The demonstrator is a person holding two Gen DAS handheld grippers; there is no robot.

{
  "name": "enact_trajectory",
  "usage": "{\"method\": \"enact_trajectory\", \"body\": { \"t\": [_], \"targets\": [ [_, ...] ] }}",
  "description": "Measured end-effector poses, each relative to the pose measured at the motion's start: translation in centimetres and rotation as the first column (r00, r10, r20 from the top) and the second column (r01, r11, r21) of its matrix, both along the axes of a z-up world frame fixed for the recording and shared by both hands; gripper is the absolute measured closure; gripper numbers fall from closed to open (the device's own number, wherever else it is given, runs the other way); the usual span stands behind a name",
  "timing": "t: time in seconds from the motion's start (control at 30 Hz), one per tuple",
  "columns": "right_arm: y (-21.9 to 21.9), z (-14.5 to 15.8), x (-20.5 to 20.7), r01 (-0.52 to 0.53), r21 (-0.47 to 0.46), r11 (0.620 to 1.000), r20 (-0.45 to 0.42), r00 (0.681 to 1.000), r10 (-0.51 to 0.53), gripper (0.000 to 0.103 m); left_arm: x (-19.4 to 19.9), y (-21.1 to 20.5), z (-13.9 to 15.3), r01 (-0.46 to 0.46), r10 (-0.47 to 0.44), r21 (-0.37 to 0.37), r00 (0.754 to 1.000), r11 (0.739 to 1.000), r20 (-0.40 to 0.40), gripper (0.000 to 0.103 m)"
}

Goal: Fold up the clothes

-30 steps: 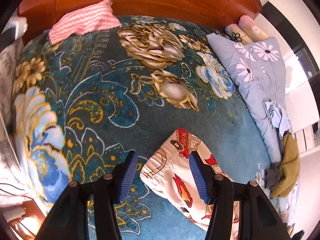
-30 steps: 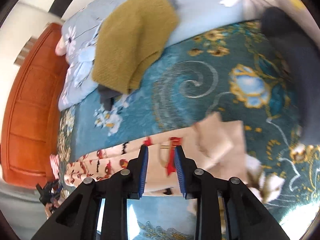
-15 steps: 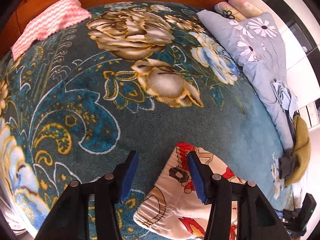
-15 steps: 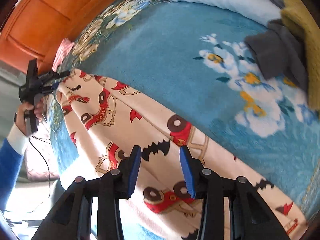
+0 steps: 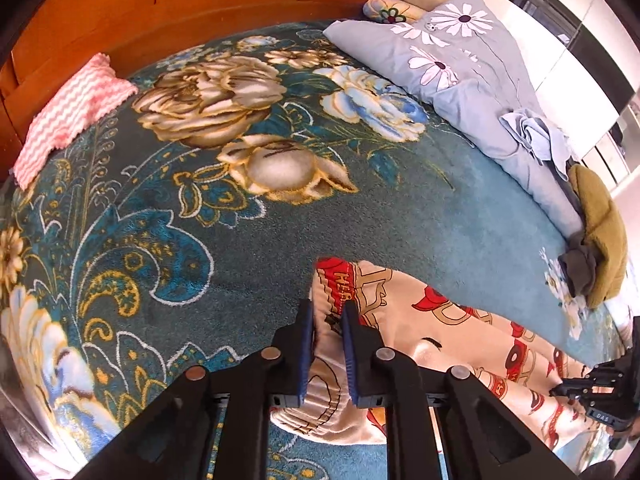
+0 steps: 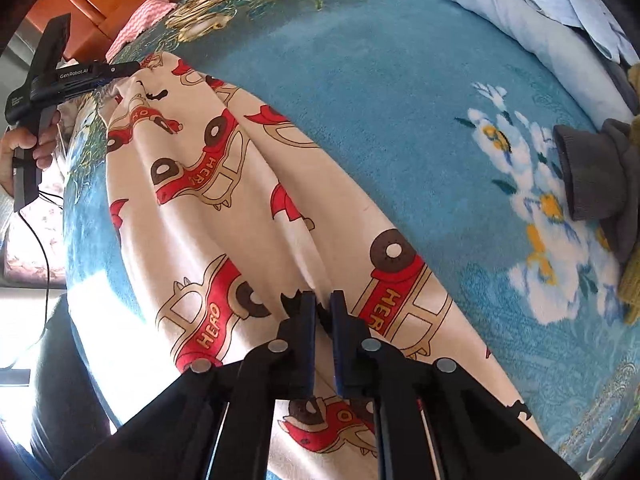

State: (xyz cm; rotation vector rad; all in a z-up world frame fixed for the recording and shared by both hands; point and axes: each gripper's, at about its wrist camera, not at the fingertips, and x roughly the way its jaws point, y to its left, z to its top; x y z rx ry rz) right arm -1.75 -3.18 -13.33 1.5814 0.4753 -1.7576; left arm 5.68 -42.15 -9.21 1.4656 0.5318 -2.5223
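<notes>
Cream pyjama trousers [image 6: 224, 200] printed with red cars lie stretched along a teal floral blanket [image 5: 224, 208]. My left gripper [image 5: 326, 312] is shut on the trousers' waistband end [image 5: 336, 280]; cloth bunches between its blue pads. My right gripper [image 6: 322, 304] is shut on a fold of the trousers at the other end. In the right wrist view the left gripper [image 6: 120, 69] shows at the far end, held by a hand [image 6: 24, 148]. The right gripper [image 5: 592, 388] shows at the lower right of the left wrist view.
A pink zigzag cloth [image 5: 68, 116] lies by the wooden headboard [image 5: 168, 12]. A grey daisy quilt [image 5: 472, 68], a light blue garment [image 5: 536, 136], an olive knit [image 5: 600, 232] and a dark grey garment [image 6: 592, 172] line the far side of the bed.
Both grippers have closed onto the trousers: the left on the waistband end, the right on a fold. The trousers now lie stretched between them.
</notes>
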Motion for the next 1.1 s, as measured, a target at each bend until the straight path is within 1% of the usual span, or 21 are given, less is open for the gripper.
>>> {"method": "enact_trajectory", "body": {
  "t": [0.07,0.2,0.27,0.3,0.33,0.43,0.5,0.53,0.6,0.63,0.67,0.7,0.73,0.77,0.8,0.83,0.9,0.97,1.07,1.1],
  "targets": [
    [-0.1,0.5,0.2,-0.002,0.006,1.000,-0.028,1.000,0.003,0.100,0.4,0.2,0.8,0.003,-0.003,-0.039,1.000,0.999,-0.017,0.093],
    [-0.2,1.9,0.2,-0.003,0.008,1.000,-0.092,0.996,0.004,0.101,1.0,0.2,2.6,0.001,-0.007,-0.068,0.997,0.998,-0.081,0.095],
    [0.1,3.2,-0.3,0.005,0.001,1.000,-0.142,0.990,-0.005,0.101,0.9,0.0,3.5,-0.011,0.000,-0.092,0.993,0.996,-0.116,0.095],
    [0.2,3.6,-0.9,0.015,-0.001,1.000,-0.164,0.986,-0.015,0.101,0.5,-0.2,3.5,-0.016,0.005,-0.088,0.993,0.996,-0.119,0.095],
    [0.4,3.8,-1.6,0.030,0.001,1.000,-0.181,0.983,-0.029,0.101,-0.1,-0.4,2.9,-0.019,0.011,-0.087,0.996,0.996,-0.094,0.095],
    [0.2,2.2,-3.9,0.073,0.003,0.997,-0.119,0.990,-0.072,0.101,-1.9,-0.9,0.5,-0.034,0.034,-0.085,0.999,0.996,-0.004,0.095],
    [-0.2,0.8,-4.6,0.083,0.027,0.996,-0.084,0.993,-0.081,0.101,-2.1,-1.2,-1.0,-0.060,0.062,-0.055,0.997,0.997,0.041,0.095],
    [-0.2,0.5,-4.8,0.089,0.029,0.996,-0.077,0.993,-0.087,0.101,-2.0,-1.4,-1.3,-0.075,0.077,-0.045,0.996,0.996,0.043,0.092],
    [0.0,0.2,-5.2,0.107,0.024,0.994,-0.067,0.992,-0.105,0.101,-1.4,-1.7,-1.2,-0.105,0.105,-0.005,0.994,0.994,0.030,0.090],
    [0.2,0.4,-5.3,0.116,0.014,0.993,-0.063,0.991,-0.114,0.100,-1.0,-1.9,-1.1,-0.127,0.127,0.012,0.991,0.992,0.032,0.085],
    [0.5,0.5,-5.5,0.124,0.005,0.992,-0.061,0.990,-0.124,0.100,-0.5,-2.1,-1.0,-0.149,0.148,0.028,0.988,0.988,0.036,0.077],
    [0.7,0.8,-5.5,0.131,-0.004,0.991,-0.071,0.989,-0.131,0.098,0.0,-2.2,-0.8,-0.172,0.170,0.044,0.985,0.984,0.041,0.072],
    [1.0,1.3,-5.4,0.138,-0.009,0.990,-0.088,0.987,-0.138,0.090,0.6,-2.3,-0.5,-0.196,0.194,0.051,0.980,0.979,0.035,0.066],
    [1.4,1.9,-5.2,0.151,-0.015,0.988,-0.114,0.982,-0.152,0.081,1.4,-2.0,-0.2,-0.215,0.214,0.049,0.976,0.975,0.028,0.064],
    [1.7,2.6,-4.9,0.164,-0.022,0.986,-0.141,0.976,-0.165,0.078,2.2,-1.8,0.2,-0.233,0.232,0.048,0.972,0.971,0.020,0.064],
    [2.1,3.1,-4.6,0.177,-0.031,0.984,-0.162,0.970,-0.179,0.076,2.9,-1.5,0.6,-0.251,0.251,0.046,0.968,0.967,0.012,0.062],
    [3.1,3.4,-2.4,0.210,-0.071,0.975,-0.133,0.967,-0.218,0.076,4.3,-0.1,1.0,-0.240,0.241,0.081,0.971,0.967,-0.001,0.061],
    [4.1,3.7,-0.3,0.243,-0.111,0.964,-0.103,0.962,-0.254,0.076,5.4,2.0,0.9,-0.219,0.221,0.158,0.975,0.963,0.004,0.059],
    [5.6,4.0,3.0,0.294,-0.168,0.941,-0.054,0.950,-0.306,0.074,6.5,6.7,0.3,-0.135,0.135,0.265,0.991,0.955,0.020,0.059],
    [6.1,4.2,4.1,0.311,-0.186,0.932,-0.038,0.946,-0.323,0.074,6.9,8.4,0.1,-0.105,0.103,0.288,0.994,0.952,0.022,0.059]
  ]
}}
